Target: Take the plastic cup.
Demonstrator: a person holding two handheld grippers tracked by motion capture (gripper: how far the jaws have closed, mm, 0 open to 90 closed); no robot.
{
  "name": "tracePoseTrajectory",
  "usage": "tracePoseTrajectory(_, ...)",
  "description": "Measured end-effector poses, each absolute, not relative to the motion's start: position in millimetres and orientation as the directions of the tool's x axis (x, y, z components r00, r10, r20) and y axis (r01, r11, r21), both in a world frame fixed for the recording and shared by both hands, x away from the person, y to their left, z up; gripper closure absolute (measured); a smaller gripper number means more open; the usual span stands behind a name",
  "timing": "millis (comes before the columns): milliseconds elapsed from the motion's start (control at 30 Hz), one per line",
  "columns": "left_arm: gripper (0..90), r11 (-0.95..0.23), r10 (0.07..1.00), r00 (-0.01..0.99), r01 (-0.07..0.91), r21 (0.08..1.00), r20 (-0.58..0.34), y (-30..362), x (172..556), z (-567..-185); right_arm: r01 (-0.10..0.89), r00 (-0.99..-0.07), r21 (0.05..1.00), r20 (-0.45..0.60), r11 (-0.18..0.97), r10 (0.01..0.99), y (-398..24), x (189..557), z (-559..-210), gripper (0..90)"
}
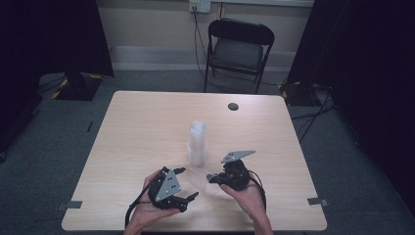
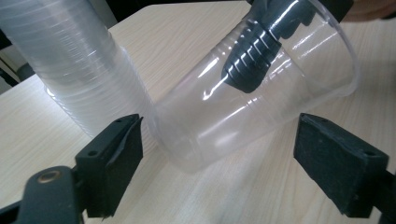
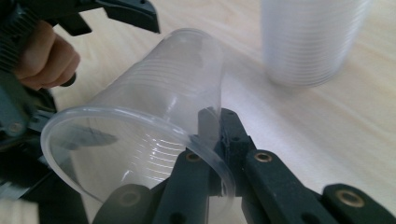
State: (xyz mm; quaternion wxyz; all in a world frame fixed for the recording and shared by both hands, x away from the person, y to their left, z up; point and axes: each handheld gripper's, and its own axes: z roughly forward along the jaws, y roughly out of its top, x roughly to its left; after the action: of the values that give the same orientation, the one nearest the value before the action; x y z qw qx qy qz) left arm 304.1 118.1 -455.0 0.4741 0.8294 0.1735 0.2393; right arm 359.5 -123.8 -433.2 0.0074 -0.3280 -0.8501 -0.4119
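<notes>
Now right claw [image 3: 212, 140] pinches clear cup [image 3: 159, 112] rim; left claw [image 2: 219, 154] open.

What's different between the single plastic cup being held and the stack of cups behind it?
The single cup is tipped on its side, pinched at the rim by the right gripper; the stack stands on the table, untouched. The single cup is one thin, see-through wall; the stack is many nested cups and looks cloudier. The stack rises taller. Both are clear ribbed plastic.
</notes>
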Motion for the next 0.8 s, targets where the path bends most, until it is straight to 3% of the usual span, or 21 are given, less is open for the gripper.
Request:
tracePoseTrajectory(367, 15.1, -0.56, 0.443, 0.837, -0.021, 0.829, 0.32, 104, 301, -459, 0.581, -0.799, 0.613, 0.305, 0.535, 0.518, -113, 370, -430, 89.3)
tracePoseTrajectory(800, 16.1, -0.551, 0.475, 0.823, 0.002, 0.835, 0.311, 95, 301, -462, 0.601, -0.788, 0.607, 0.343, 0.52, 0.511, -100, 373, -428, 89.0)
